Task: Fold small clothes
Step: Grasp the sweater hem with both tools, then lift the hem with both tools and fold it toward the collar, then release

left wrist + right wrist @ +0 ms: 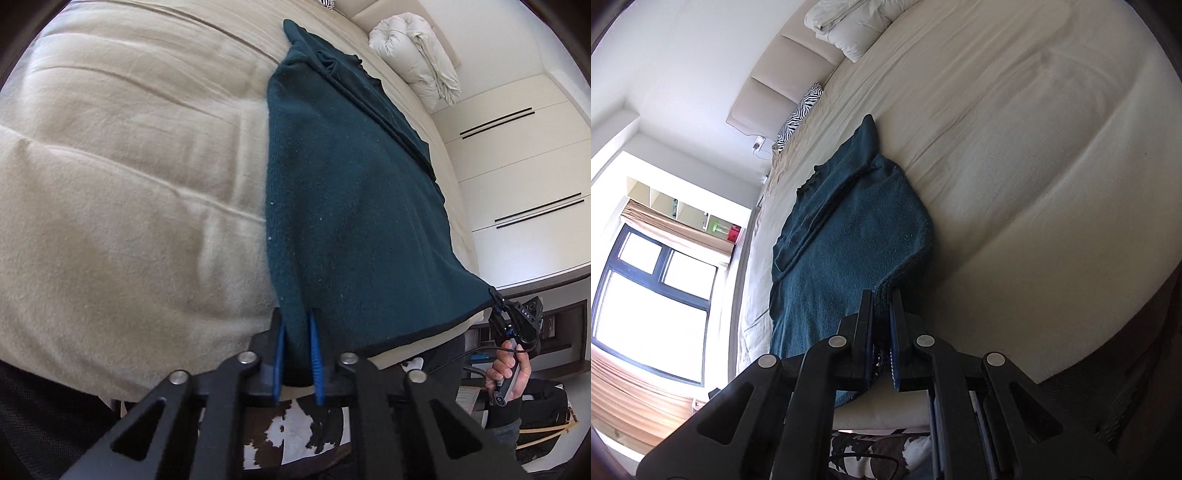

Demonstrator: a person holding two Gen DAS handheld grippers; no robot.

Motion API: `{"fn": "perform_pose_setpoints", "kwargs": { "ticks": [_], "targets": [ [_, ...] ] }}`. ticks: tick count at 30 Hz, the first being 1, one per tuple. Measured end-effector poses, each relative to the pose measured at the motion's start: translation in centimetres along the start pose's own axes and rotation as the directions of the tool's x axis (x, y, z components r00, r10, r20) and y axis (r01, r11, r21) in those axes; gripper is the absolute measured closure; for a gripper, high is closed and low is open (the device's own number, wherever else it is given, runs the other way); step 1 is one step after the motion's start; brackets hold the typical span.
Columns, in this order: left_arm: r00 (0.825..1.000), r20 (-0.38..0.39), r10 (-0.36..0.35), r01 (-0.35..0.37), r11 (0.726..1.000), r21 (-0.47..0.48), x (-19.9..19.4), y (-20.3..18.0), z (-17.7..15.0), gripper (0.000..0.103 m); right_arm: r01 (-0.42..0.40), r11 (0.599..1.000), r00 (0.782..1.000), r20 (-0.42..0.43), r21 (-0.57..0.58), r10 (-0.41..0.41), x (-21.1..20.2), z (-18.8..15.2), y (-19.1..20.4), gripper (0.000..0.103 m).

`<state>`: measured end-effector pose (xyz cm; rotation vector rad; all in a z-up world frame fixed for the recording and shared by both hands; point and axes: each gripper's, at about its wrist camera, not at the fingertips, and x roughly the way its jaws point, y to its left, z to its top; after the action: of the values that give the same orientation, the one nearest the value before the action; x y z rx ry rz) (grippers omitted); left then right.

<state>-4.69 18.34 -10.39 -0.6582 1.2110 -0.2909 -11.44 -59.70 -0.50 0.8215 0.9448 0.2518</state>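
Note:
A dark teal knit garment lies stretched along the cream bed, its far end bunched near the headboard. My left gripper is shut on the garment's near hem corner at the bed's edge. My right gripper shows at the right of the left wrist view, shut on the other hem corner, with the hem taut between the two. In the right wrist view the right gripper pinches the ribbed hem of the garment.
The cream bed fills most of both views. A rolled white duvet lies near the headboard, and a zebra-print pillow beside it. White wardrobe doors stand to the right. A cowhide rug lies below the bed edge.

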Motion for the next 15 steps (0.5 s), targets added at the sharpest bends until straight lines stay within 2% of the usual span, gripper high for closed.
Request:
{"fn": "perform_pose_setpoints", "kwargs": {
  "ticks": [1,4,7,11,15],
  "targets": [
    [1.000,-0.006,0.009,-0.009,1.000,-0.001,0.5,0.0,-0.1,0.095,0.003,1.000,1.000,0.000,0.000,-0.003,0.0,-0.1,-0.2,0.096],
    [1.000,0.001,-0.024,0.024,0.999,-0.038,0.3,0.7,-0.4,0.096,0.001,1.000,1.000,0.002,0.002,-0.001,0.0,-0.4,-0.5,0.096],
    [0.999,0.044,-0.032,0.034,0.997,-0.063,-0.9,1.0,-0.6,0.097,-0.002,1.000,1.000,0.002,0.001,0.002,0.0,-0.4,-0.3,0.096],
    [0.988,0.106,-0.109,0.122,0.985,-0.122,-2.9,1.1,-0.4,0.097,-0.007,1.000,1.000,0.002,-0.001,0.007,0.0,-0.3,-0.1,0.096],
    [0.975,0.155,-0.159,0.174,0.981,-0.091,-4.8,-0.5,0.4,0.097,-0.018,1.000,1.000,0.005,-0.021,0.018,-0.1,0.0,1.0,0.096]
  ]
}}
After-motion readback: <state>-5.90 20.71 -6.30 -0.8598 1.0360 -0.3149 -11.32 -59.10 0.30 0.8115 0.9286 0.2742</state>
